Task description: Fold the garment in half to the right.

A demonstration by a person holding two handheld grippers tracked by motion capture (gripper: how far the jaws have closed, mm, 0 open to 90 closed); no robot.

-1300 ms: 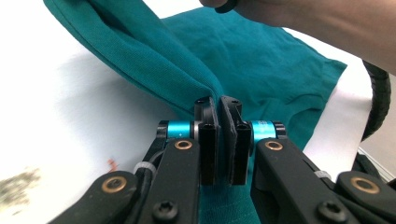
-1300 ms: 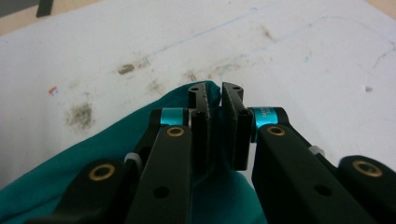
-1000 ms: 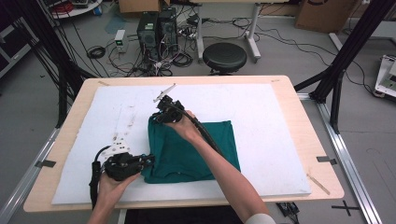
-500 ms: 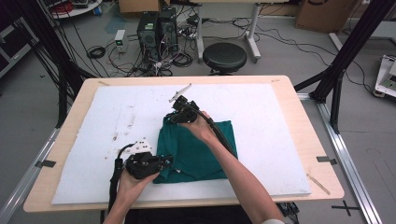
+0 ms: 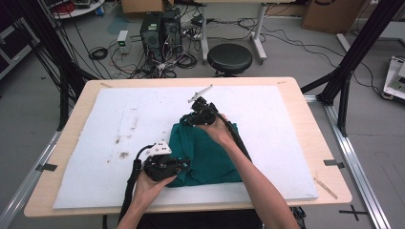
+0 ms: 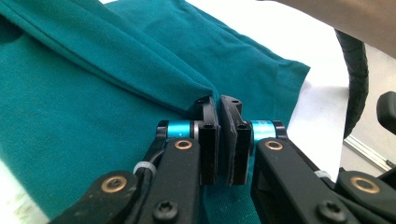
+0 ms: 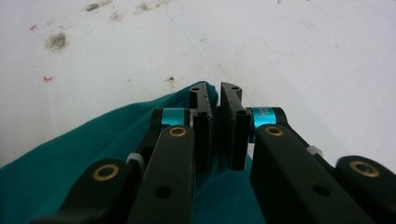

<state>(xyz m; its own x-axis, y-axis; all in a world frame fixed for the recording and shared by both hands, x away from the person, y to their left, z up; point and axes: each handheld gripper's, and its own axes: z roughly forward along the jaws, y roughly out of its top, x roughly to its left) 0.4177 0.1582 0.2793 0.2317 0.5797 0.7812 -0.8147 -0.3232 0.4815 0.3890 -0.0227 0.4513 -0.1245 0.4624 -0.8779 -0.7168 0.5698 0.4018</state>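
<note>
A folded teal cloth (image 5: 205, 155) lies on the white mat (image 5: 286, 124) near the table's front middle. My left gripper (image 5: 184, 164) is at the cloth's near left corner, jaws shut on a fold of the cloth (image 6: 116, 93), with its pinch point (image 6: 218, 105) on the fabric edge. My right gripper (image 5: 187, 119) is at the cloth's far left corner, shut on that cloth corner (image 7: 93, 140), the pinch point (image 7: 215, 95) just above the mat. Both hands hold the left edge lifted over the rest of the cloth.
The mat (image 7: 280, 56) carries dark stains (image 5: 123, 148) left of the cloth. A cable (image 6: 356, 79) and a forearm cross the right side of the left gripper view. Wooden table edge (image 5: 329, 162) frames the mat; stool (image 5: 229, 57) and computers stand beyond the table.
Both grippers have moved to the right, carrying the cloth's left edge with them. The cloth is now narrower, folded over itself.
</note>
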